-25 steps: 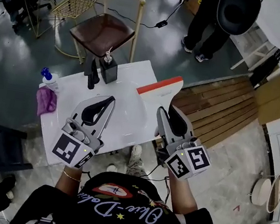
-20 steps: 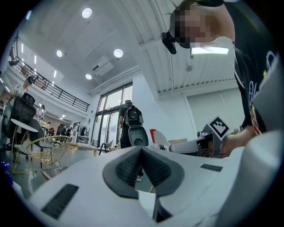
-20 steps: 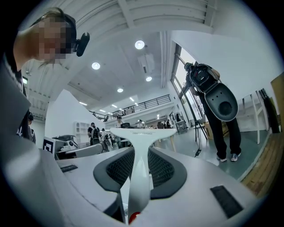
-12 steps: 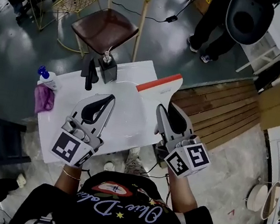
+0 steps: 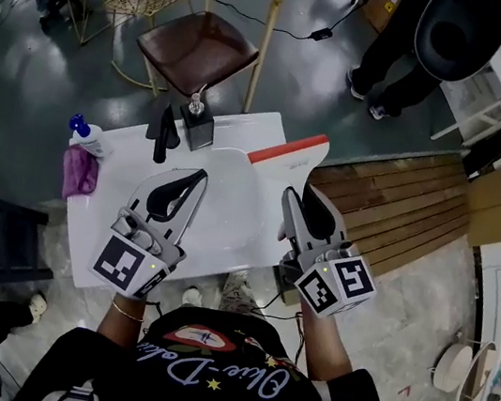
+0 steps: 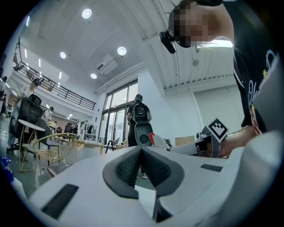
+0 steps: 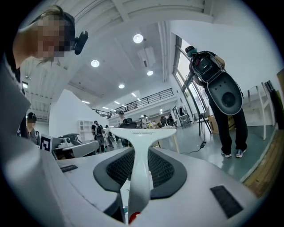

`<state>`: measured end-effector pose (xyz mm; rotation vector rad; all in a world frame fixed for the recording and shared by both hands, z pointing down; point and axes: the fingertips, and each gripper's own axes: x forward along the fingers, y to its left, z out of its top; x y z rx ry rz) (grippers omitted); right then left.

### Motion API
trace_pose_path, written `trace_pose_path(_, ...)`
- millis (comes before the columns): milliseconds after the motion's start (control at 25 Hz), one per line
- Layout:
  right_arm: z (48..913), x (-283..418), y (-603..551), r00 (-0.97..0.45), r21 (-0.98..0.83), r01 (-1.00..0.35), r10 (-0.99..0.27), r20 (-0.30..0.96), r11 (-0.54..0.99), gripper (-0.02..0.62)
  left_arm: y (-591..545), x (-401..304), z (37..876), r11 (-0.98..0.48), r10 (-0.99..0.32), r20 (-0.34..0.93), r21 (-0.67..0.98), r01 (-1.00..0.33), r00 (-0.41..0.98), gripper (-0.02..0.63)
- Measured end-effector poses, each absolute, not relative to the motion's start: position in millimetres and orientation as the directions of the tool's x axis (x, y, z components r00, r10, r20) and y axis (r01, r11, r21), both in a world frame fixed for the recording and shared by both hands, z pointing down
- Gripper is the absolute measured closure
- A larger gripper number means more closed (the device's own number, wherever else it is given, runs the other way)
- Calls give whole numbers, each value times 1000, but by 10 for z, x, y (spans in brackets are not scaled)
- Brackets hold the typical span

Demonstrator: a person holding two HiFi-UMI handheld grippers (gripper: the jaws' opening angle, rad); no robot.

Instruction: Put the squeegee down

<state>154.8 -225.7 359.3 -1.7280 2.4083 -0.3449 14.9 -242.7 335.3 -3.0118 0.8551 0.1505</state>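
Light: bright, even, from round white recessed ceiling lamps (image 6: 122, 51). Glare: pale sheen on glossy white rectangular table (image 5: 225, 238); lamp reflections on dark polished floor (image 5: 290, 78) beyond the table. Gripper views: heavy fisheye bending, black corners, soft foreground.

White, black-padded left claw (image 5: 200, 177) and right claw (image 5: 298, 193) carry marker cubes (image 5: 121, 264); black script-printed shirt (image 5: 203, 372), thin bracelet (image 5: 127, 314).

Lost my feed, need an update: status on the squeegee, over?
Left tongs shut, empty. Right tongs shut on squeegee handle, blade over white table at its far right edge, not released. Soap dispenser stands left of blade.
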Motion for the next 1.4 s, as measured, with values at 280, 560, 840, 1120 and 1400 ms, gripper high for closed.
trace_pose_path(280, 3677, 1579, -2370, -339, -286, -903, -941, 20, 320, 495, -2525, 165, 3463, -834, -552, -54, 13, -552, 832, 611)
trace_pose_path(560, 3749, 1609, -2473, -360, -289, -897, -932, 32, 336, 495, -2582, 248, 3455, -833, -553, -46, -4, -553, 832, 611)
trace_pose_path(840, 3795, 1652, -2567, -374, -295, -890, -927, 36, 347, 495, -2652, 277, 3455, -822, -569, -38, -10, -570, 822, 611)
trace_pose_path(1120, 3839, 1708, -2658, -387, -297, -885, -921, 44, 358, 495, -2725, 324, 3480, -812, -583, -31, -9, -584, 812, 611)
trace_pose_path(1400, 3898, 1780, -2748, -400, -302, -880, -915, 54, 367, 494, -2787, 374, 3474, -800, -599, -31, -16, -600, 800, 611)
